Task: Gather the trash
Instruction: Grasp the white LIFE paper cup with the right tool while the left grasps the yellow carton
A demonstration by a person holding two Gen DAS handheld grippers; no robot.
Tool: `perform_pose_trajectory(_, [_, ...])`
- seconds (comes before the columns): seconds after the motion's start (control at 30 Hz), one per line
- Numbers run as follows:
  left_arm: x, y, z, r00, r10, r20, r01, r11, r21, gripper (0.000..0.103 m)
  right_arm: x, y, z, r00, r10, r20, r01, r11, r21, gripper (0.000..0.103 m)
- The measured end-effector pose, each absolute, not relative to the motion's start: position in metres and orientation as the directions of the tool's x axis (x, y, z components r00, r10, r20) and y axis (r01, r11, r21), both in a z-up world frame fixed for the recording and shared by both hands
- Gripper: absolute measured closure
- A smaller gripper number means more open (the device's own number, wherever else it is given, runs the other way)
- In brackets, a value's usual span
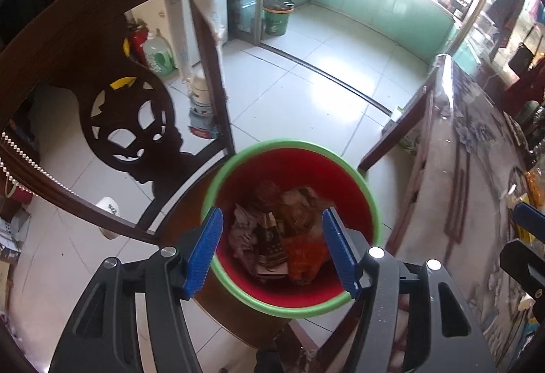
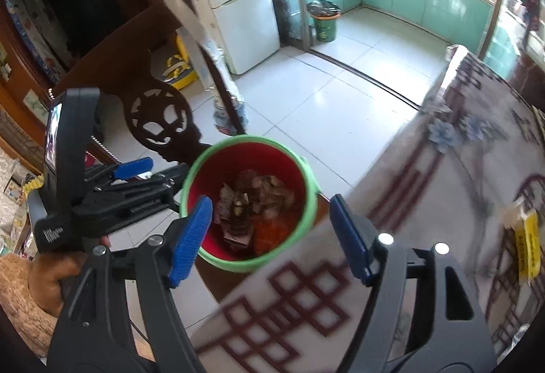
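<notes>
One red bin (image 1: pixel 293 299) of trash — two hand-held grippers, both agape, empty.

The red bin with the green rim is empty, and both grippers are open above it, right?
Not quite. The red bin with the green rim is not empty: the left wrist view shows crumpled wrappers and paper lying inside it. The rest holds: the left gripper and the right gripper are both open, with nothing between their blue pads.
</notes>
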State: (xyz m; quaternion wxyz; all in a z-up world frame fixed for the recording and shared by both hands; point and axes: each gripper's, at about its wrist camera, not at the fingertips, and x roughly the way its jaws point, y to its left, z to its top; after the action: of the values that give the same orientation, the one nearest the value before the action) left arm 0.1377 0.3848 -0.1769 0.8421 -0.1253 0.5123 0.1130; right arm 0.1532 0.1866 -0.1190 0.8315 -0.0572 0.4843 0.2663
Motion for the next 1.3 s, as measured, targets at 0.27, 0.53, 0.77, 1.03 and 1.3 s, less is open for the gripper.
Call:
perform_pose_trajectory(0.27, [0.149,0.321,-0.161,0.483,-0.008,-0.876,-0.173,0.979,-0.105,0.045,0.134,0.076,-0.12,0.472,0.267,-0.84,-0.265,0.952,0.153,0.033])
perform_pose_trajectory(0.53, [0.151,0.235,-0.151,0.48,-0.074,-0.874,-0.023,0.995,-0.097,0.045,0.102,-0.08,-0.127,0.527,0.02,-0.85,0.104,0.991,0.087,0.033])
perform_pose_trajectory(0.77, [0.141,0.16,-0.148,0.461,-0.125,-0.879,0.054,0.992,-0.112,0.045,0.063,-0.236,-0.146,0.48,-0.143,-0.866,0.459,0.882,0.109,0.031])
perform_pose_trajectory(1.03, [0.133,0.058,-0.146,0.427,-0.208,-0.88,0.126,0.977,-0.17,0.045,0.064,-0.301,-0.187,0.406,-0.086,-0.91,0.525,0.837,0.155,0.031])
perform_pose_trajectory(1.3, [0.15,-0.023,-0.141,0.43,-0.235,-0.872,0.163,0.97,-0.182,0.045,0.083,-0.3,-0.211,0.376,0.02,-0.927,0.372,0.912,0.17,0.06])
